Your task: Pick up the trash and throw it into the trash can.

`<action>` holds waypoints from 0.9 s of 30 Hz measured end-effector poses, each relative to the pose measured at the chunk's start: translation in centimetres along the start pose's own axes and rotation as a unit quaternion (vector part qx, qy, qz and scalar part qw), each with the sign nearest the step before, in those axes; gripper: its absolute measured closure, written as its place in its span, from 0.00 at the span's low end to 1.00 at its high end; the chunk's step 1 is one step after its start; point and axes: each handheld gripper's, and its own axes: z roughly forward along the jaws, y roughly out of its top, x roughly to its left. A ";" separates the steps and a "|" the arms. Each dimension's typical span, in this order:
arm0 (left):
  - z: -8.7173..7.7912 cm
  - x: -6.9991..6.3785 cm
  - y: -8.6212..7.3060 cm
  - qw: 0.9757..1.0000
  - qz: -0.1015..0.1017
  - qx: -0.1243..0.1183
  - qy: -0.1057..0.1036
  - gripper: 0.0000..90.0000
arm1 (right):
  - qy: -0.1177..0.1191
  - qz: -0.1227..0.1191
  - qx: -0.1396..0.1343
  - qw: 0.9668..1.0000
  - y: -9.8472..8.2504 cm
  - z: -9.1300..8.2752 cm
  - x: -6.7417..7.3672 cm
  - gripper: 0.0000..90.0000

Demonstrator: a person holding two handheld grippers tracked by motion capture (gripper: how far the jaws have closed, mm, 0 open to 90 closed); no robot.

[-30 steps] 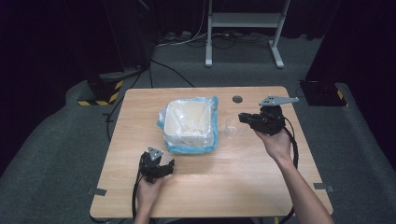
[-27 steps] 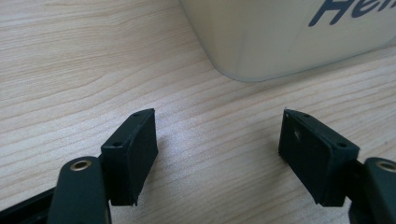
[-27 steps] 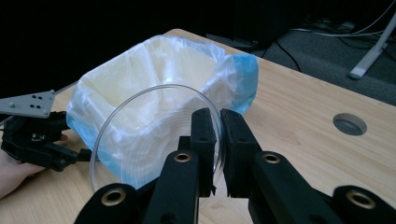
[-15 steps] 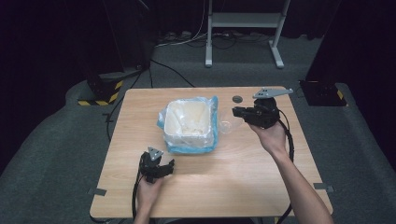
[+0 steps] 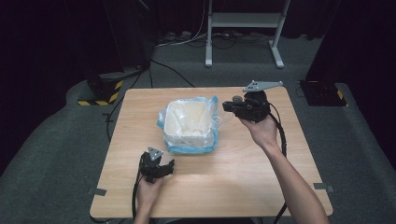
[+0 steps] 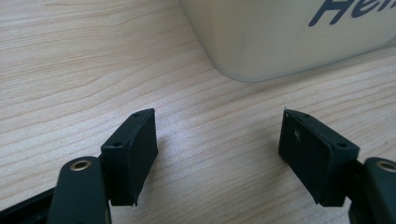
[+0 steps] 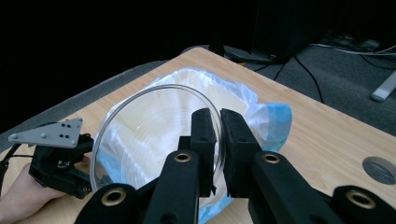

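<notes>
Dark curtains and grey carpet surround a light wooden worktop (image 5: 243, 186), with a white metal stand (image 5: 243, 28) on the floor beyond its far edge and a yellow-and-black striped block (image 5: 100, 91) off its far left corner.

Near the middle of the worktop sits a white bin (image 5: 190, 122) lined with a pale blue plastic bag (image 5: 211, 105) whose rim folds out over the edges. In the left gripper view the bin's rounded corner, with part of a blue printed word on its side, stands on the wood just beyond the jaws.

The right tongs (image 5: 227, 106) are raised above the worktop just right of the bin, pointing left toward it. In the right gripper view the right tongs are closed on the rim of a clear plastic cup (image 7: 154, 135), which tilts its round mouth toward the camera, over the bag-lined bin. In the high view the cup reads only as a faint glint between the tongs and the bag.

The left tongs (image 5: 161, 164) rest low at the near left of the worktop, just near of the bin. Their jaws stand wide apart with bare wood between them, gripping nothing.

A small dark round disc (image 7: 379, 170) lies set in the worktop toward its far right.
</notes>
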 end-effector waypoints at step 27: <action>0.0 0.0 0.0 1.000 0.000 0.000 0.000 0.31 | 0.027 -0.001 0.004 1.000 1.2 3.8 1.3 0.93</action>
